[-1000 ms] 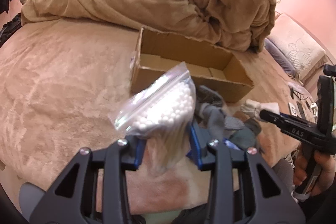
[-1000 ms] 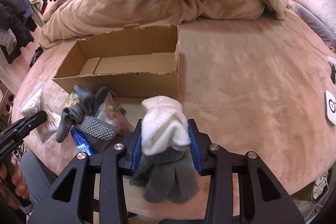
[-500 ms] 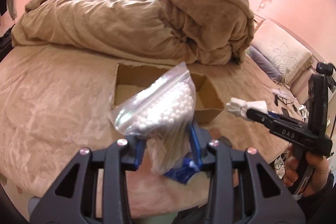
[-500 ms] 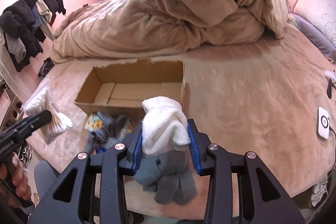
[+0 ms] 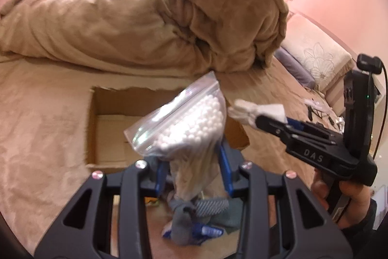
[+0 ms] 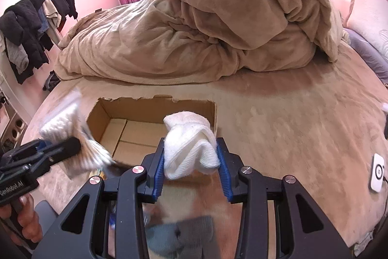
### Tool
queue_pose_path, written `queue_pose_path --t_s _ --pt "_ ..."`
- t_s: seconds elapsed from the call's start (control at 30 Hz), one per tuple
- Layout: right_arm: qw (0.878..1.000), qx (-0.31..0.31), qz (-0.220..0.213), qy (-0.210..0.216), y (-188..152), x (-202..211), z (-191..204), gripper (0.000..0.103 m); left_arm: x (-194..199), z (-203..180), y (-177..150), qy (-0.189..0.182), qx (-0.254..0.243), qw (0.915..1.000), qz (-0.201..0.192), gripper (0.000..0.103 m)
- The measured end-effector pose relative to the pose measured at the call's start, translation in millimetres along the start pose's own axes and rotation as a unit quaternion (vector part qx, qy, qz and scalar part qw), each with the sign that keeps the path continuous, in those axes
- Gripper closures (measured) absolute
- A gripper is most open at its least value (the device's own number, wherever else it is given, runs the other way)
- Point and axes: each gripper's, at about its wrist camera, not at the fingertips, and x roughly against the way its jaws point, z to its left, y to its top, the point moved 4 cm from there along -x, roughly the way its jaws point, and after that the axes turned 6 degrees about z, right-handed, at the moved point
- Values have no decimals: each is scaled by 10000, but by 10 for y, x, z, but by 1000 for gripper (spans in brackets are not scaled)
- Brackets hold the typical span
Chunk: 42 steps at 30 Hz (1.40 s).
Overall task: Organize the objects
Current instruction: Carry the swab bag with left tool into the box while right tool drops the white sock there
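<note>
Here we see, from the left wrist view, our left gripper [image 5: 192,170] clamped tight on the lower part of a clear zip bag [image 5: 184,123] of small white beads, the bag standing up and leaning away above the blue pads. Only this view shows what lies below that claw: a heap of grey socks [image 5: 191,213] and a blue packet [image 5: 206,231] on the bed. It also shows our right gripper [image 5: 264,120] off to the right, held in a hand [image 5: 349,200].

The right wrist view gives what the other cannot: the white rolled sock [image 6: 190,149] pinched between the right gripper's [image 6: 191,162] pads, filling the narrow gap between them, and a blurred grey glove [image 6: 184,237] low beneath the claw. To its left we see the left gripper [image 6: 72,145] from the side with the bead bag [image 6: 65,123], blurred.

Just beyond both claws sits the open cardboard box [image 5: 97,132]; the right wrist view looks into the box [image 6: 155,111] and shows only bare cardboard flaps on its floor. Behind it a heaped tan blanket [image 6: 218,23] covers the bed [image 6: 291,118].
</note>
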Motion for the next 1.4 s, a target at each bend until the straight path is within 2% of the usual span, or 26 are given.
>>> queue_pose_path --t_s 0.23,0.43,0.57,0.67,0.83,0.93,1.17,1.33,1.4 --pt "9998 -121 121 -85 131 -412 -36 63 -571 142 149 -106 43 9990 427 66" --pt "9992 -200 288 -209 107 -693 -42 62 -964 245 181 -222 238 9969 719 66" --pt "9991 -173 358 -157 60 -724 -25 52 -1153 275 164 -426 532 9938 874 66" --pt "9991 -126 360 -181 28 -642 3 42 -1228 261 147 -431 594 9926 962 66" --pt "9998 -111 160 -47 1 -347 2 42 -1254 198 127 -419 544 9912 1132 66" --pt "9997 -198 73 -118 2 -273 -103 41 -1276 88 136 -415 316 9908 1249 66" --pt "9978 -405 459 -257 -164 -618 -312 41 -1280 -28 35 -150 154 9898 1410 63" --pt "9972 -411 569 -251 -271 -875 -293 41 -1152 37 67 89 71 9913 1310 54" --pt "9965 -492 646 -207 -275 -918 -314 41 -1147 58 78 38 50 9913 1314 47"
